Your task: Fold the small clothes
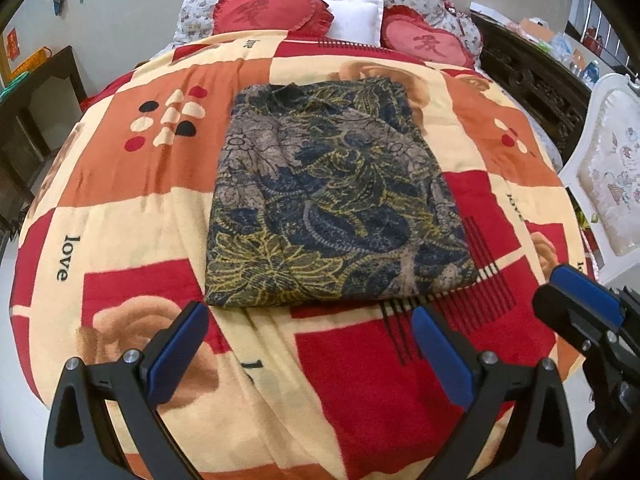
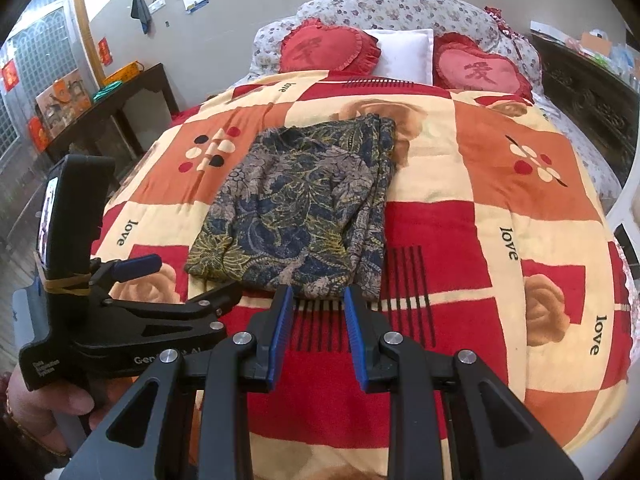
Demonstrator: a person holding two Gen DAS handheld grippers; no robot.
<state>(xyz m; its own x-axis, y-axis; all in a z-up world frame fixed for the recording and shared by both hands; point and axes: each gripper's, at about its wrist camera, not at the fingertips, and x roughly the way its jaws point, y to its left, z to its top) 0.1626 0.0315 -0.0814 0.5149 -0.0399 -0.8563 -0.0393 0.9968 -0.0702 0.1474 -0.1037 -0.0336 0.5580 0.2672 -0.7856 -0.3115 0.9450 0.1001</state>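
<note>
Dark paisley fabric in navy, grey and yellow, the folded garment (image 1: 336,200), lies flat as a neat rectangle in the middle of a bed blanket (image 1: 120,240) checked in red, orange and cream with rose prints and the word "love". Its near edge runs just ahead of both tools, apart from them. From its own camera the left gripper (image 1: 310,322) hangs above the blanket with its blue pads spread wide and nothing between them. Its fingers point at the garment's near hem. Beside it, the right gripper (image 2: 316,300) has its pads set narrow and parallel, with only striped blanket showing in the gap; the tips reach close to the garment's near right corner without pinching it. Two red heart cushions (image 1: 272,10) and a white pillow (image 1: 354,18) rest at the head of the bed, well beyond the garment
</note>
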